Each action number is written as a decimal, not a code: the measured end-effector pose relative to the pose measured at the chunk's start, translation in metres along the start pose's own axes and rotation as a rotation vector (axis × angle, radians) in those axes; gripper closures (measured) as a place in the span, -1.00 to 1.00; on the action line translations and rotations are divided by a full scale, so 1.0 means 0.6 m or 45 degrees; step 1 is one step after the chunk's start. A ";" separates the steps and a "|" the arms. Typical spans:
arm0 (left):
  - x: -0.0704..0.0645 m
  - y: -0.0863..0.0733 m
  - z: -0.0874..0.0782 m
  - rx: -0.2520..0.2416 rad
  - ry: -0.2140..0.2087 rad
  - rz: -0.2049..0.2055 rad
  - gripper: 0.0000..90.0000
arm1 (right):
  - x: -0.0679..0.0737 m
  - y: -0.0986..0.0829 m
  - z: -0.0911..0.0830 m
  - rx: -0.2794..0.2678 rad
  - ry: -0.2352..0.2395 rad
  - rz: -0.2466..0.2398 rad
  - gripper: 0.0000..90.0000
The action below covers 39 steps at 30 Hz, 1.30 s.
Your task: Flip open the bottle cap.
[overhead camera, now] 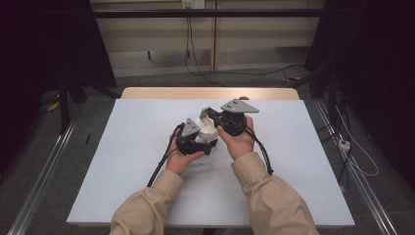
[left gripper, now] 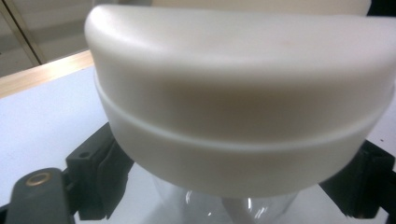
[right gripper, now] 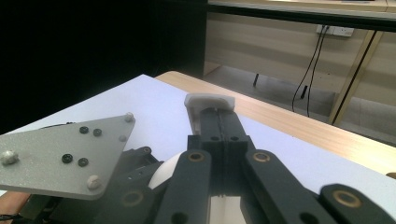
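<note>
A container with a broad white lid (left gripper: 238, 88) over a clear body (left gripper: 224, 205) sits between my two grippers at mid-table, seen as a white shape (overhead camera: 207, 129) in the high view. My left gripper (left gripper: 233, 207) is shut on its clear body, one black jaw on each side just under the lid. It lies low at the person's left hand (overhead camera: 208, 143). My right gripper (right gripper: 218, 114) has its jaws pressed together on a thin white tab (right gripper: 208, 99) at the lid's far edge, which stands up above the container (overhead camera: 206, 113).
A white sheet (overhead camera: 127, 161) covers the wooden table (overhead camera: 161, 93), with bare room on all sides of the hands. The left gripper's grey plate (right gripper: 65, 154) is close beside the right jaws. Cables (overhead camera: 159, 169) trail back toward the person. Dark stands and floor wires surround the table.
</note>
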<state>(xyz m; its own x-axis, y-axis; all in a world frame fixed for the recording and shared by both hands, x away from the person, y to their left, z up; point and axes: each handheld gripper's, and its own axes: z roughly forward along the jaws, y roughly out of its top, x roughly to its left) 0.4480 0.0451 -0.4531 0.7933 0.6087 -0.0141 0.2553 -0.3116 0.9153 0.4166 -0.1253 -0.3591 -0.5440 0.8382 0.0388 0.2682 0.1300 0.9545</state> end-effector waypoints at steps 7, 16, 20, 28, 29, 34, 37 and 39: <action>0.001 0.001 -0.003 -0.009 -0.029 0.006 -0.67 | 0.000 0.000 0.000 0.005 -0.004 0.000 1.00; 0.000 0.000 -0.001 -0.029 -0.037 0.008 -0.59 | -0.007 0.002 0.002 0.012 -0.004 0.009 1.00; -0.002 0.000 0.000 -0.029 -0.033 0.015 -0.58 | -0.009 0.004 0.005 0.012 -0.010 0.010 1.00; -0.003 -0.002 -0.002 -0.035 -0.028 0.045 -0.58 | -0.012 0.013 0.010 0.013 -0.008 -0.004 1.00; -0.003 -0.002 -0.002 -0.036 -0.031 0.043 -0.58 | -0.011 0.014 0.012 0.018 -0.009 -0.015 1.00; -0.005 -0.003 -0.002 -0.040 -0.019 0.034 -0.58 | -0.011 0.019 0.020 0.019 0.001 -0.012 1.00; -0.002 -0.003 -0.003 -0.037 -0.016 0.051 -0.58 | -0.012 0.022 0.025 0.016 0.005 -0.010 1.00; -0.002 -0.004 -0.003 -0.040 -0.031 0.030 -0.58 | -0.013 0.023 0.028 0.017 0.006 -0.007 1.00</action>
<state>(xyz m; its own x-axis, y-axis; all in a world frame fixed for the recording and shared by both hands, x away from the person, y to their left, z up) 0.4455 0.0464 -0.4546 0.8122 0.5834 -0.0018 0.2192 -0.3023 0.9277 0.4377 -0.1211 -0.3509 -0.5491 0.8350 0.0348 0.2759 0.1418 0.9507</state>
